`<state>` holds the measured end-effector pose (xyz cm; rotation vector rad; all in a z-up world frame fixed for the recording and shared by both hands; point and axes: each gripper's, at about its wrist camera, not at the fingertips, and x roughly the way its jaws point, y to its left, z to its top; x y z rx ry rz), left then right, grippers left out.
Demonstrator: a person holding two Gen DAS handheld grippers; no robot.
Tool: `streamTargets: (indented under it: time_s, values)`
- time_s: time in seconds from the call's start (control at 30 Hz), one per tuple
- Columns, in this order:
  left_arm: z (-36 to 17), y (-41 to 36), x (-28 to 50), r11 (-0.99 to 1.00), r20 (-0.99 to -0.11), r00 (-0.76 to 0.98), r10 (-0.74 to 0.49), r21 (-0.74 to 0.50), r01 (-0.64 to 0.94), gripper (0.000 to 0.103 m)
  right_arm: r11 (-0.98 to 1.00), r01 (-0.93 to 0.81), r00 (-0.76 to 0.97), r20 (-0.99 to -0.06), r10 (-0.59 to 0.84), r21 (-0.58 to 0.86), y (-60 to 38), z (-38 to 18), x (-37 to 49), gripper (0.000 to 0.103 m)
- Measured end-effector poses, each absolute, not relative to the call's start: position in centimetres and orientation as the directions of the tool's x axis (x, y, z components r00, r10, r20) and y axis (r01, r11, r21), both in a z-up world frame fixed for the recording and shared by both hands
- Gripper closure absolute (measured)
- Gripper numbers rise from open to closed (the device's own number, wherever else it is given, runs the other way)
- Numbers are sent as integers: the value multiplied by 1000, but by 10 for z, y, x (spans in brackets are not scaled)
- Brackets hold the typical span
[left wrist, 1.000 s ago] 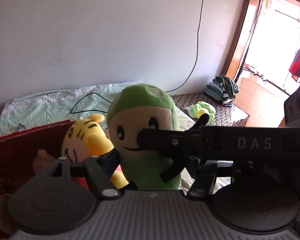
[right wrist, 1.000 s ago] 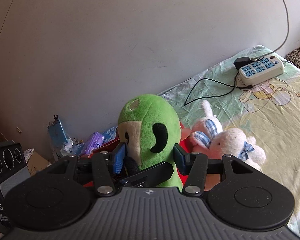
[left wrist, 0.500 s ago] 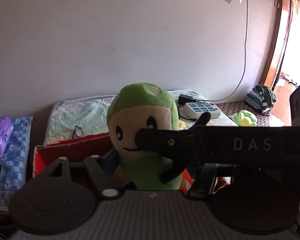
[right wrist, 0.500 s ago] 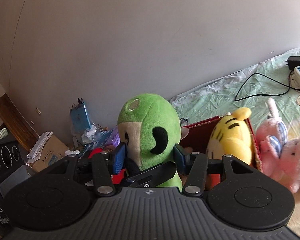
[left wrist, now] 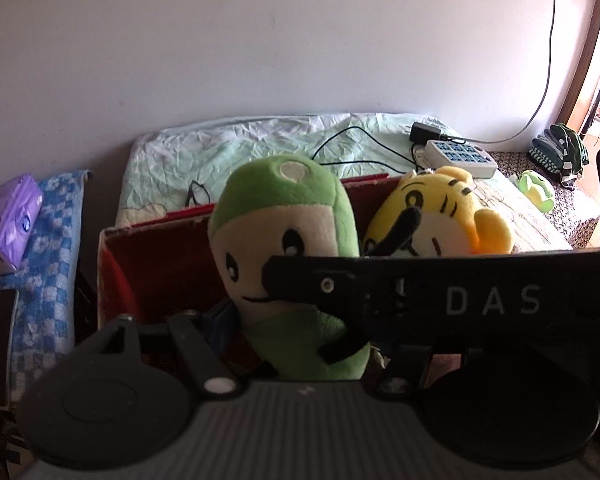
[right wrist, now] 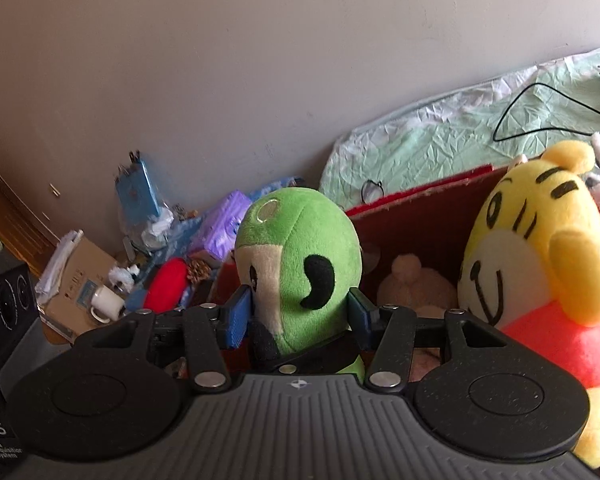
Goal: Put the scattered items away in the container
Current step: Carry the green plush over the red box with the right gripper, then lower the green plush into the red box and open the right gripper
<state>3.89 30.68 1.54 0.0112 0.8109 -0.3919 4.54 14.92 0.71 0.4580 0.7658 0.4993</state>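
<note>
Clamping the soft green-and-cream plush doll with black eyes [right wrist: 300, 264] between the blue pads [right wrist: 240, 316] of the right hand-held gripper [right wrist: 300, 316], set at a middling width and pressing in on both sides of the head just below the eyes. Also pinching the doll's lower green body in the left hand-held gripper [left wrist: 300, 332], set narrow, with its far finger hidden behind the other tool. Carrying it upright directly ahead of both hand-held grippers, seemingly over the open red cardboard box [left wrist: 156, 248] just beyond the fingertips, with a yellow striped tiger plush [left wrist: 440, 216] sitting to the right of them. Judging the doll as light, squashy and unbreakable, more likely to sag than to slip. Favouring a hold across the stuffed middle, not the floppy black arm.
</note>
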Motion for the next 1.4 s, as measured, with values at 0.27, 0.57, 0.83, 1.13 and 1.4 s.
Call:
streamTargets:
  time_s: [0.27,0.57,0.83,1.13,1.4]
  values:
    - [-5,303,51,933,-763,555,-331,-178,311,38,830,-179,526,-661,535,529,155,-5,67,47]
    - [-4,303,57,938,-764,559,-322,-175,300,36,836,-184,529,-665,527,516,156,-8,75,42]
    - [-5,303,53,943,-768,562,-307,-165,290,26,853,-187,596,-634,493,487,147,8,63,40]
    - [7,303,37,930,-727,598,-336,-156,334,21,840,-205,611,-605,510,502,139,13,57,53]
    - [-2,295,32,924,-743,583,-328,-122,363,20,839,-217,576,-629,523,499,143,9,54,65]
